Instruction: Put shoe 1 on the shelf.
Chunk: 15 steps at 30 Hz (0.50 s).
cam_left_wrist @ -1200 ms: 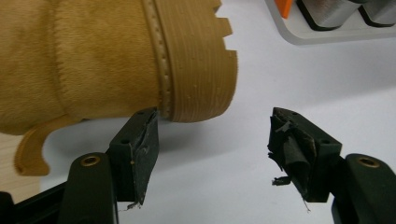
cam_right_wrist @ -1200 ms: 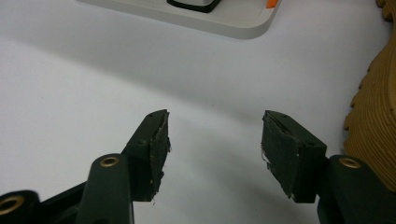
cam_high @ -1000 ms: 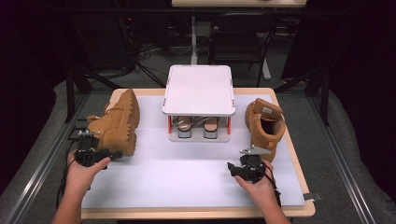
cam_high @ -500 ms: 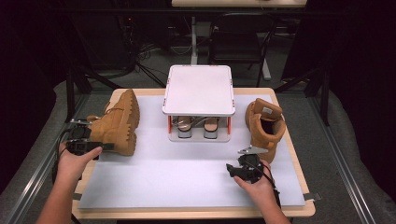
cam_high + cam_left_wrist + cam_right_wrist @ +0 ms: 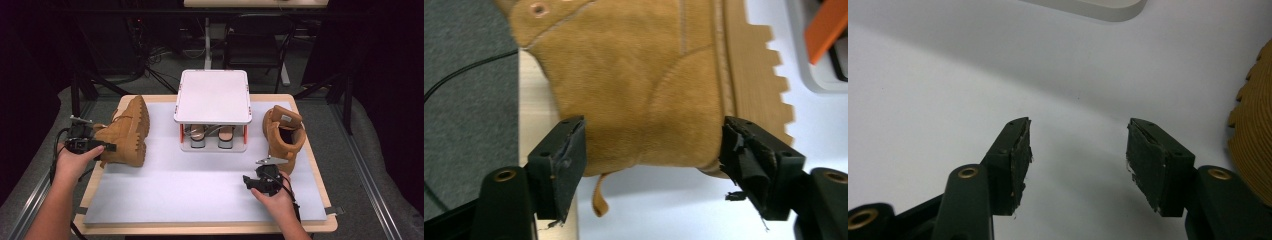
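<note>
Left boot: tan suede, lies on its side at the left edge of the table, lugged sole facing the rack. In the left gripper view the heel end of the upper sits between the two black jaws; the jaws are spread wide, one on each side of the suede, close to it but not clamped. A loose lace end hangs below the upper. No brand mark readable on this boot.

Left gripper: held in the person's left hand, at the boot's heel, cable trailing off the table edge.

Right boot: stands upright at the right side of the table, a small pale label on its tongue, writing too small to read.

Right gripper: in the right hand, low over the bare white mat, just in front of the right boot. Jaws wide apart, nothing between them.

White rack: centre rear, orange posts, a pair of shoes under its shelf.
</note>
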Tool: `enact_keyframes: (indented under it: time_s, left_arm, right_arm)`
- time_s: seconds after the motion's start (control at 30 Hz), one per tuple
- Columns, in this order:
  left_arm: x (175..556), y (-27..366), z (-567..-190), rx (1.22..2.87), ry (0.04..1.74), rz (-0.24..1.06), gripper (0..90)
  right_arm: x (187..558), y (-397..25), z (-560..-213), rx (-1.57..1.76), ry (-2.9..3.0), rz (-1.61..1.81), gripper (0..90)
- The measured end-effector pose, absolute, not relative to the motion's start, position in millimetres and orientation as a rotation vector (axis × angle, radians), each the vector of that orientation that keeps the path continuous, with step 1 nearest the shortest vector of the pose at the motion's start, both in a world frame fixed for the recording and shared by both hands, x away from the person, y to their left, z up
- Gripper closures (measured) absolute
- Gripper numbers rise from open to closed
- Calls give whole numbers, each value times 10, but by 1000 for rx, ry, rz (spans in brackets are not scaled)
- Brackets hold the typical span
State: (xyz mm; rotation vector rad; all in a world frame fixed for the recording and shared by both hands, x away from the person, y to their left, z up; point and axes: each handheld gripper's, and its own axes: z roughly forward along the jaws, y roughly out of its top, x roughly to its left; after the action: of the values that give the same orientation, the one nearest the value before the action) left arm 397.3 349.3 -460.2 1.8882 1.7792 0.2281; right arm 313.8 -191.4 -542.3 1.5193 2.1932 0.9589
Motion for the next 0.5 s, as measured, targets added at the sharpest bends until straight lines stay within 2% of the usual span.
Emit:
enact_keyframes:
  time_s: [0.5]
  left_arm:
    - [4273,3616,-4679,1868,1876,119,237]
  right_arm:
    - [3148,-1900,-5453,1540,2218,954,419]
